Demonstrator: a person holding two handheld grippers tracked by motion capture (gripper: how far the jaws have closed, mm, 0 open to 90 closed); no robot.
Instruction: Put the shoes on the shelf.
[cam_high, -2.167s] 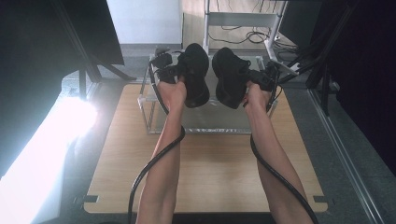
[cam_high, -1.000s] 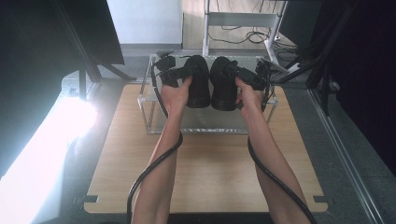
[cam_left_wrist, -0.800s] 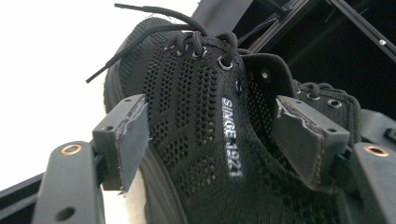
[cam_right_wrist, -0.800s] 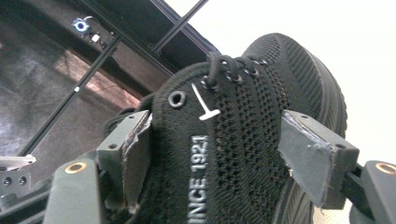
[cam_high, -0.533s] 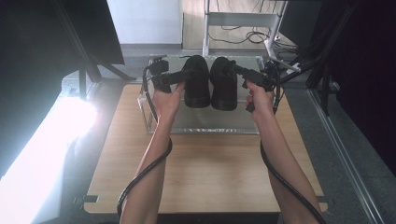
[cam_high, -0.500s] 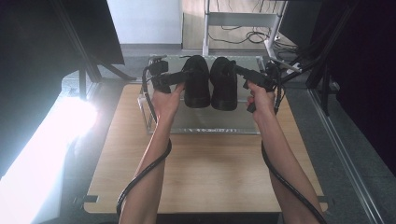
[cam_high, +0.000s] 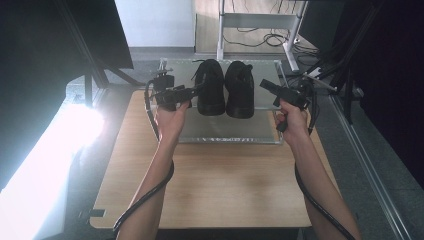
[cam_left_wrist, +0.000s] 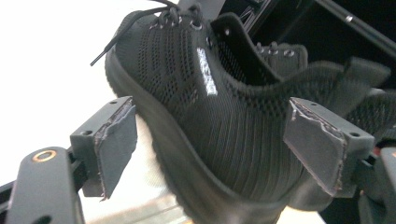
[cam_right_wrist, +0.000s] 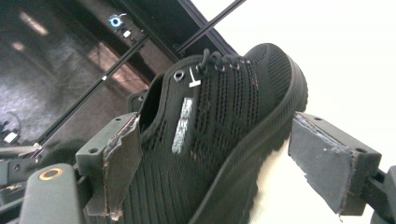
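Note:
Two black mesh lace-up shoes stand side by side on a clear-topped rack (cam_high: 226, 134): the left shoe (cam_high: 210, 93) and the right shoe (cam_high: 239, 91). My left gripper (cam_high: 194, 90) is just left of the left shoe, pointing at its side. Its jaws have just been opening. In the left gripper view the shoe (cam_left_wrist: 201, 107) lies beyond the spread pads (cam_left_wrist: 116, 144), untouched. My right gripper (cam_high: 266, 85) is right of the right shoe, and its jaws have also just been opening. The right gripper view has that shoe (cam_right_wrist: 215, 121) between the pads (cam_right_wrist: 322, 163) without contact.
The rack stands at the far end of a wooden table (cam_high: 210, 190). A bright light glares at the left (cam_high: 65, 135). Black frame bars (cam_high: 345, 75) and a white stand with cables (cam_high: 255, 22) lie beyond the table. Cables trail from both grippers along the forearms.
Both hands have drawn outward, away from the shoes, which stay on the rack. Before that the shoes were carried from nearer and set down there.

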